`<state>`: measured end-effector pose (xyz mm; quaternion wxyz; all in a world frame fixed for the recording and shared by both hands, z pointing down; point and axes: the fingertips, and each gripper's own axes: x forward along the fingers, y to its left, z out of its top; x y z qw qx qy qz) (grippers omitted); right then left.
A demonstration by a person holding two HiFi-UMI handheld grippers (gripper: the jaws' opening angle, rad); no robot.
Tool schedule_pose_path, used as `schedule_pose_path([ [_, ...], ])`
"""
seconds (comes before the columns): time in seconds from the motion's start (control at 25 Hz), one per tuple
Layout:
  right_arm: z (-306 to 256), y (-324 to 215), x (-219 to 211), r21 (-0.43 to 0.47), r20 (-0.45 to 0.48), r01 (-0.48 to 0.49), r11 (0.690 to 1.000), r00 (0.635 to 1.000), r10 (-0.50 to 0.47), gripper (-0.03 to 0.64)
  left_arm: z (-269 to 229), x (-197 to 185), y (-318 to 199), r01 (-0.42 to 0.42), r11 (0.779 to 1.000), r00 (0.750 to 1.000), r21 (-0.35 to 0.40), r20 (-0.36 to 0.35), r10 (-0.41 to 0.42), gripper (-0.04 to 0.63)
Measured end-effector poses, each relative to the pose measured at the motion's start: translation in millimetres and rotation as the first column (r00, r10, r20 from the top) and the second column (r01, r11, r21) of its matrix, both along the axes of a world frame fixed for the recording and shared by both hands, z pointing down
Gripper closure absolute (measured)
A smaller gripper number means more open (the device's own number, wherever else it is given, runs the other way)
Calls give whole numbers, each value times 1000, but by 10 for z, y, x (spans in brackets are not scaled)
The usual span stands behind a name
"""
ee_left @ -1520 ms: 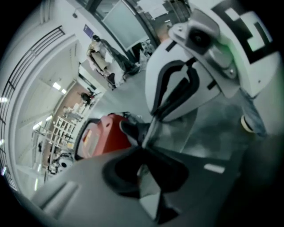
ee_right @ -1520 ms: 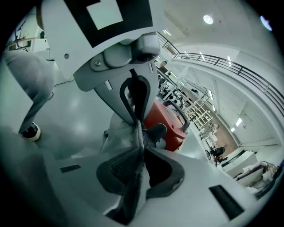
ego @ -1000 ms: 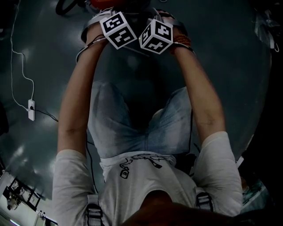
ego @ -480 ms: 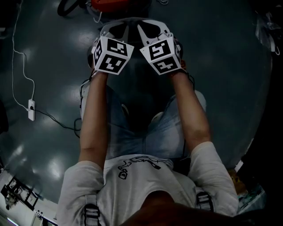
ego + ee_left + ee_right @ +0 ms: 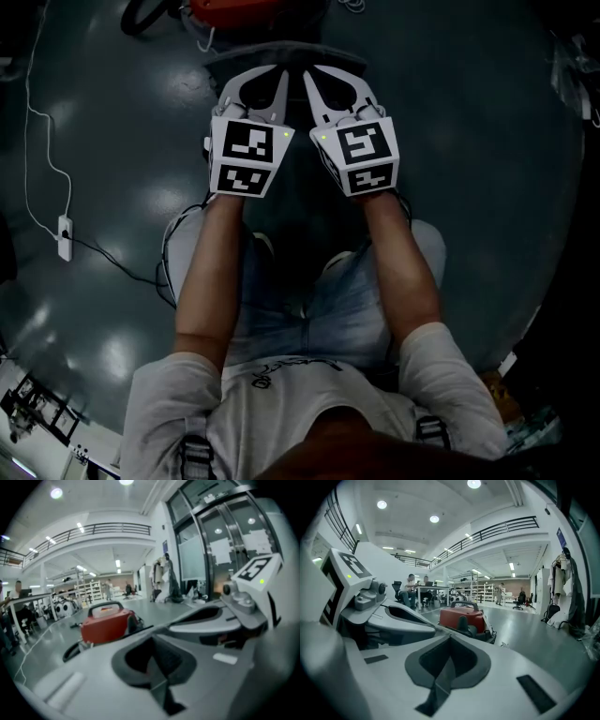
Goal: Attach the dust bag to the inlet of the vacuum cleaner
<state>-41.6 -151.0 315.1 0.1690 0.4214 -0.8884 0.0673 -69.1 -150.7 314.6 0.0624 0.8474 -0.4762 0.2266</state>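
Observation:
The red vacuum cleaner (image 5: 234, 9) stands on the grey floor at the top of the head view, ahead of both grippers; it also shows as the vacuum cleaner (image 5: 105, 623) and the vacuum cleaner (image 5: 461, 618). My left gripper (image 5: 262, 77) and right gripper (image 5: 328, 75) are held side by side, pointing at it but well short of it. Both are shut with nothing between the jaws; the right one's jaws have just been closing. A dark grey flat shape (image 5: 281, 56) lies on the floor just past the fingertips; I cannot tell what it is. No dust bag is clearly in view.
A black hose (image 5: 141, 14) curls left of the vacuum. A white cable runs to a power strip (image 5: 66, 232) on the floor at the left. People sit at desks (image 5: 412, 588) far behind. Glass doors (image 5: 225, 541) stand on the right.
Both grippers have drawn back from beside the vacuum toward the person's body and rolled so that their marker cubes face up. They now sit closer together and parallel.

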Motion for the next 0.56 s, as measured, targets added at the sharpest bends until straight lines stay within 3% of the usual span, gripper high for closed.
schedule_pose_path([
  [0.56,-57,3,3,20,15,10,1000,1000,-10,606,-40,9,13,2,1000,1000,6,-7,-2,592],
])
